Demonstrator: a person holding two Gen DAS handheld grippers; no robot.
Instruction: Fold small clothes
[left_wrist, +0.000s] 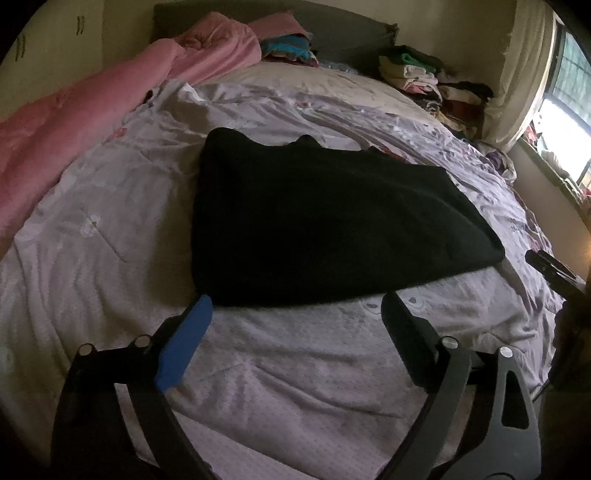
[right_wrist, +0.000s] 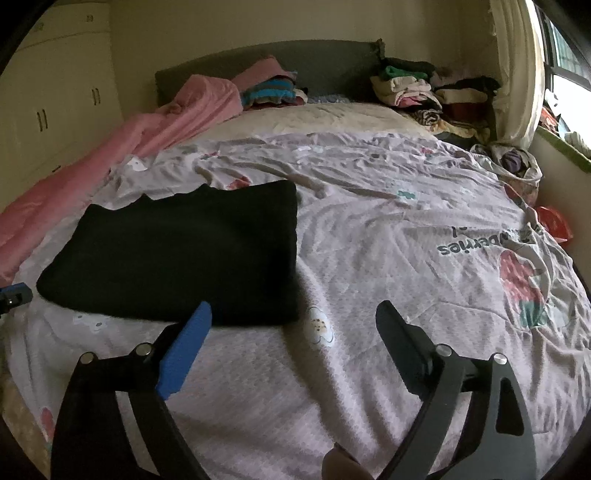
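A black garment (left_wrist: 325, 218) lies flat, folded into a rough rectangle, on the pale lilac printed bedcover (left_wrist: 110, 229). It also shows in the right wrist view (right_wrist: 184, 254) at the left. My left gripper (left_wrist: 297, 301) is open and empty, just short of the garment's near edge. My right gripper (right_wrist: 293, 312) is open and empty, near the garment's near right corner, its blue finger (right_wrist: 184, 350) just at the garment's edge. The right gripper's tip (left_wrist: 550, 264) shows at the far right of the left wrist view.
A pink quilt (left_wrist: 92, 110) lies along the bed's left side. Piles of folded clothes (right_wrist: 436, 96) sit at the head of the bed on the right, by a grey headboard (right_wrist: 295, 62). A window (right_wrist: 569, 74) is on the right, cupboards (right_wrist: 55, 96) on the left.
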